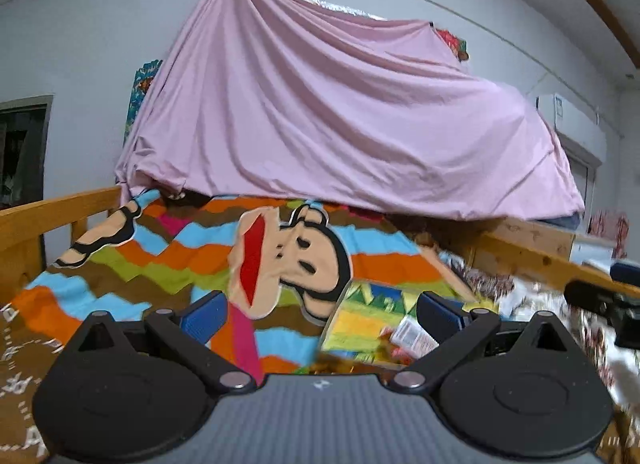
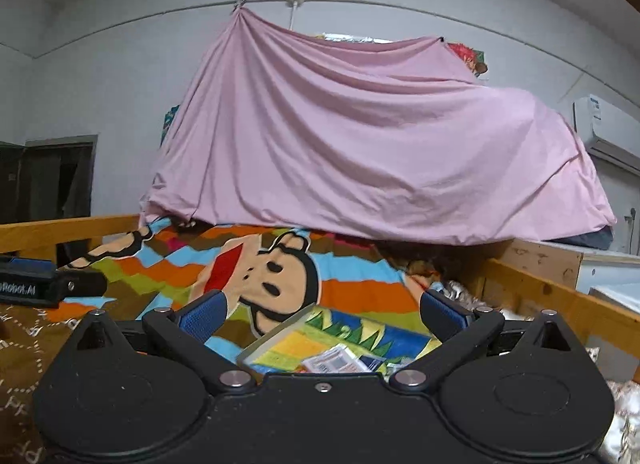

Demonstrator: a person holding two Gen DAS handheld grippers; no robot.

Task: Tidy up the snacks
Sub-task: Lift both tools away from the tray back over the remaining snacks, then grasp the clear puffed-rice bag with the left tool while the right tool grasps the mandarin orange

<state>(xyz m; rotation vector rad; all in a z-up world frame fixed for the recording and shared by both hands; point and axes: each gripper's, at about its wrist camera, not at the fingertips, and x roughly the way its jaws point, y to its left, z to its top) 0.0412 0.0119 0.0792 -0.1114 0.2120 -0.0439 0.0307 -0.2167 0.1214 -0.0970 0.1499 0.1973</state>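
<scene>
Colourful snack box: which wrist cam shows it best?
Right wrist: the colourful box sits sharp between the open fingers, rim and packets inside visible. Left wrist shows the same box blurred, off to the right.

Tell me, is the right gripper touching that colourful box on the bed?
Apart. The right wrist view shows the right gripper open, blanket visible between its fingers and the colourful box.

Only legible bit is white lettering ending in "Robot.AI" on the side of the left gripper (image 2: 28,284) at the right wrist view's edge; the snack packet labels (image 2: 340,360) and blanket lettering (image 2: 24,344) are too blurry.
</scene>
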